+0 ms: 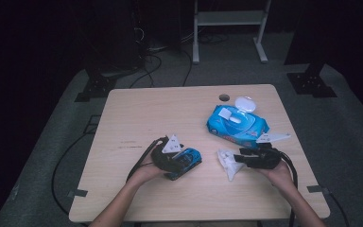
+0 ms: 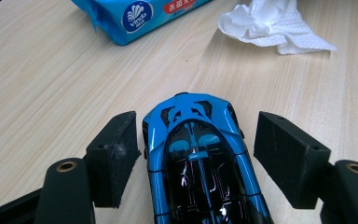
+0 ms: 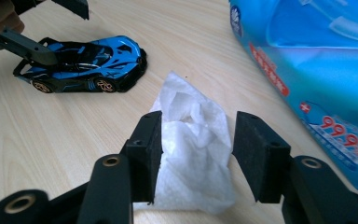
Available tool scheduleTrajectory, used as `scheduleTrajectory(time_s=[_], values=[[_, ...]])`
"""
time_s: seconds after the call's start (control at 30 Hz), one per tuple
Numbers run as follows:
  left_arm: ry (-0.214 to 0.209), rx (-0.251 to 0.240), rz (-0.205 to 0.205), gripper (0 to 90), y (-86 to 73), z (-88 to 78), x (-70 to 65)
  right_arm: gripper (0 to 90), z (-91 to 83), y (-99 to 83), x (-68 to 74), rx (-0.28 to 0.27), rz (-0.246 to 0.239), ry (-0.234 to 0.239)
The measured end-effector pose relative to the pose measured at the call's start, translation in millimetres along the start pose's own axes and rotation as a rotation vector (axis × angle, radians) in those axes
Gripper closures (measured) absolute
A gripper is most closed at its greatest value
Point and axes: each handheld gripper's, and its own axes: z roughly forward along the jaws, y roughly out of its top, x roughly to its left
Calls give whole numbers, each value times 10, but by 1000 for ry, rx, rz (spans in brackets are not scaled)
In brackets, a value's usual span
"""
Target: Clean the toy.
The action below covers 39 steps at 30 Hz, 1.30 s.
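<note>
Plainly the crumpled white wipe [image 3: 193, 149] lies on the tabletop [image 1: 137, 113] between the spread right tongs [image 3: 196, 154], its long axis running along them, the pads clear of it or barely brushing it; I judge that closing them would take it up. The blue toy car [image 2: 200, 158] sits lengthwise between the left tongs [image 2: 196, 154], spread and not pinching it; the blue wipe pack [image 1: 236, 124] lies just beyond the wipe.

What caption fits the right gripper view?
Open right gripper straddles a crumpled wipe, toy car beyond.
</note>
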Motion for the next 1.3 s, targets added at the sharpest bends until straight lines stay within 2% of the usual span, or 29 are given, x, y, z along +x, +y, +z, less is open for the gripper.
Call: scheduleTrajectory(time_s=[0.17,0.43,0.73,0.9,1.13,1.3], values=[[6,-5,-11,282,-20,-39,27,476,-95,-26,-5,-18,4,-5],[17,-11,-35,264,-94,-127,75,458,-123,-65,-45,-23,19,-3],[45,1,-64,245,-259,-278,111,418,-165,-93,-48,-27,22,-1],[46,5,-70,230,-323,-342,112,410,-181,-105,-49,-26,18,-2],[69,-8,-124,223,-472,-442,142,403,-190,-108,-51,-27,12,-2],[87,-7,-136,216,-546,-533,164,397,-189,-108,-42,-25,13,-1]])
